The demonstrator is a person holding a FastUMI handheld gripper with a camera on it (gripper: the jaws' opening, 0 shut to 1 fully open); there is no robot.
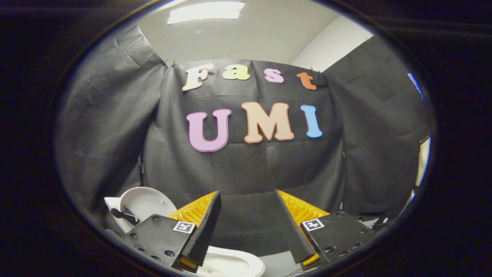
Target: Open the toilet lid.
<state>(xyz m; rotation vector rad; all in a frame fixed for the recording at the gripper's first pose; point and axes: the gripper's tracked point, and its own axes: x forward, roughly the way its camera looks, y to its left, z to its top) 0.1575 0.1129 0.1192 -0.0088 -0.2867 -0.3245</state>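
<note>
1. Your gripper (248, 225) stands open, nothing between its fingers; the round white plastic toilet lid (144, 204) sits upright beyond the left finger.
2. It looks light, stiff, slippery (hinged) — hook its rim.

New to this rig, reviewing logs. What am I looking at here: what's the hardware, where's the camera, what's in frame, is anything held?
There is no robot arm: a person carries a handheld two-finger claw, and a fisheye camera mounted on it looks forward along the fingers. The two wedge shapes low in the picture are those fingers, spread apart with nothing between them, so the claw is open and holds nothing. Beyond them hangs the booth's black cloth wall. Beside one finger, the white toilet lid stands raised. Below and between the fingers you see part of the white toilet bowl rim. The claw touches neither. Judging by the upright lid, the opening looks already done.
</note>
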